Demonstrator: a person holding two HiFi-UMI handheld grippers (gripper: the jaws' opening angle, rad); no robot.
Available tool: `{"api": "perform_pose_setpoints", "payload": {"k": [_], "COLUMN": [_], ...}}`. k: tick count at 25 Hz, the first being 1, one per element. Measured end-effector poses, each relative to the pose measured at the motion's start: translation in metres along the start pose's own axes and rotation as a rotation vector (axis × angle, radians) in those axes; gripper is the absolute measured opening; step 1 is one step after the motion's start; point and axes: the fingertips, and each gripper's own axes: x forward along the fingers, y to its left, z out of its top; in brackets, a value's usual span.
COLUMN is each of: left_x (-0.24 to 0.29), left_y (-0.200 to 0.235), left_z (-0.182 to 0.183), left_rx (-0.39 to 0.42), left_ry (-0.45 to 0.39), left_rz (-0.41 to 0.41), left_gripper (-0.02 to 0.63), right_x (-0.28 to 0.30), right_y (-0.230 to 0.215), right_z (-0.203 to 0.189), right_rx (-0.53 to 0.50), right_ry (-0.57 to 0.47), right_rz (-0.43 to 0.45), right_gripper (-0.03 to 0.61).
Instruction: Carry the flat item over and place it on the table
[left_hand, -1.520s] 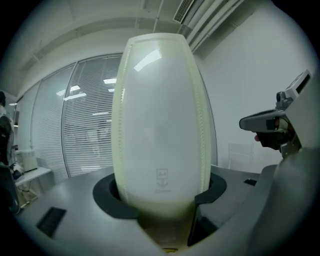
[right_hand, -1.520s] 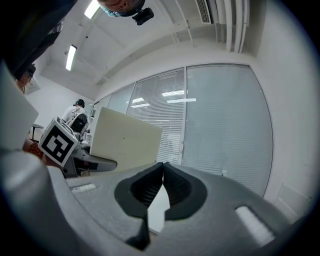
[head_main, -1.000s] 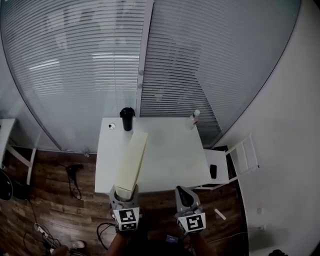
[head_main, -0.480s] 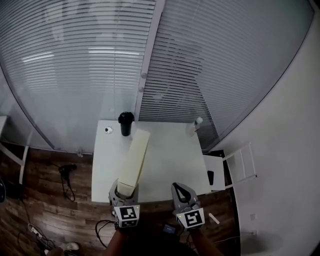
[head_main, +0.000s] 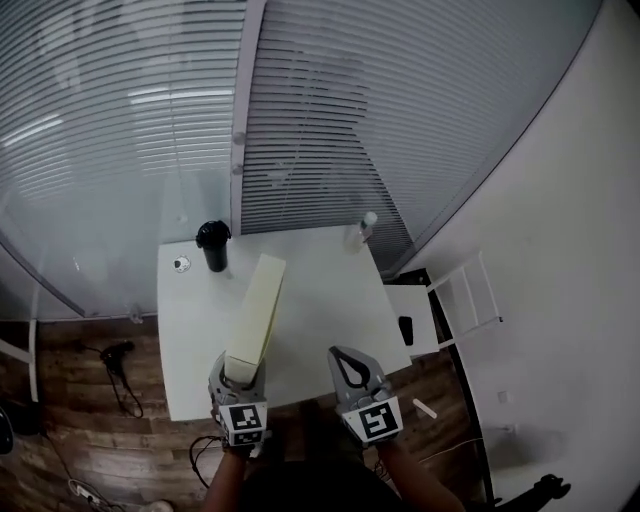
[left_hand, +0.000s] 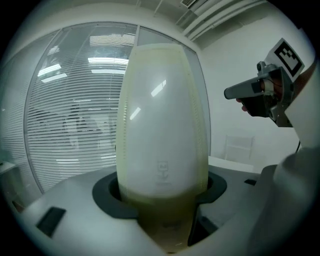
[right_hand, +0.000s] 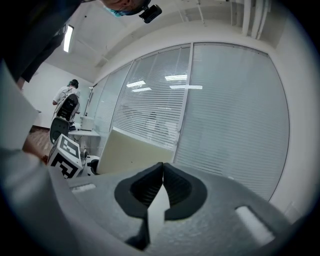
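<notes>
Head view: our left gripper (head_main: 240, 372) holds the cream flat board (head_main: 256, 312), which juts over the white table (head_main: 330, 300) from its near edge. Left gripper view: wide jaws clamp the board's end. Right gripper view: our right gripper (right_hand: 161, 170) is closed and empty.

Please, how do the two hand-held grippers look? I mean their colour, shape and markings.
The two look alike. The left gripper and the right gripper have pale grey plastic bodies that narrow to two jaws lined with dark pads, ribbed on the right one. At its rear, each carries a white cube printed with black square markers.
</notes>
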Motion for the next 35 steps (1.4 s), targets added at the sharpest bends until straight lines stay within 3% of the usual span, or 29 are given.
{"api": "perform_pose_setpoints", "payload": {"k": [7, 11, 20, 26, 30, 35], "left_x": [0.042, 0.05, 0.045, 0.046, 0.046, 0.037], "left_y": [-0.012, -0.018, -0.005, -0.005, -0.01, -0.011], "left_z": [-0.012, -0.024, -0.045, -0.046, -0.048, -0.051], "left_rx": [0.008, 0.022, -0.047, -0.042, -0.029, -0.032], "left_ry": [-0.04, 0.019, 0.108, 0.111, 0.121, 0.159], "left_rz": [-0.061, -0.099, -0.157, -0.179, -0.191, -0.231], "left_gripper": [0.304, 0.326, 0.347, 0.348, 0.348, 0.351], "right_x": [0.024, 0.033, 0.059, 0.094, 0.13, 0.143], "right_y": [-0.018, -0.02, -0.005, 0.024, 0.055, 0.067], "right_z": [-0.006, -0.003, 0.017, 0.05, 0.046, 0.032], "right_rx": [-0.015, -0.024, -0.056, -0.081, -0.139, 0.044], "right_ry": [0.004, -0.012, -0.048, -0.086, -0.068, 0.003], "right_rz": [0.012, 0.027, 0.076, 0.182, 0.302, 0.394], "right_gripper": [-0.002, -0.002, -0.002, -0.002, -0.002, -0.002]}}
